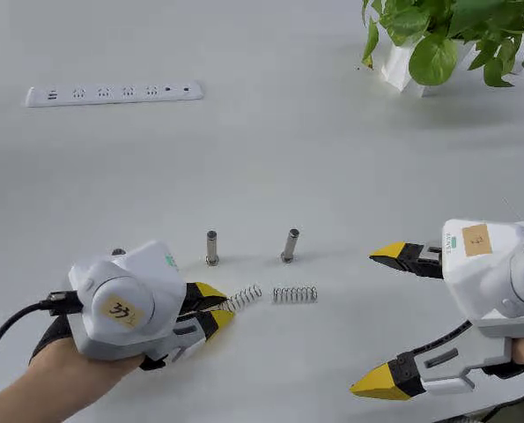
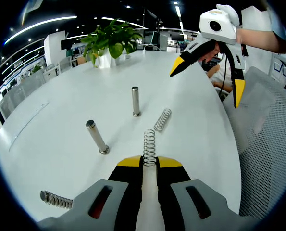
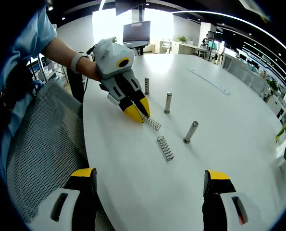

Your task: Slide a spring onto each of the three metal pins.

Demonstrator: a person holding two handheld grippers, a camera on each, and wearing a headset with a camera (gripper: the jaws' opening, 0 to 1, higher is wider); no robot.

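My left gripper [image 1: 216,306] is at the lower left, shut on one end of a spring [image 1: 244,298] that sticks out forward from its yellow tips [image 2: 149,144]. A second spring [image 1: 294,293] lies loose on the white table just beyond it. Two bare metal pins [image 1: 211,248] [image 1: 290,245] stand upright behind the springs. A third pin [image 2: 56,199] at the left wears a spring; it peeks out behind the left gripper [image 1: 118,253]. My right gripper [image 1: 378,317] hovers wide open at the right with nothing between its fingers, well apart from the springs.
A white power strip [image 1: 114,92] lies at the far left of the table. A potted plant [image 1: 438,40] stands at the far right corner. A mesh chair [image 3: 42,159] sits beside the table's near edge.
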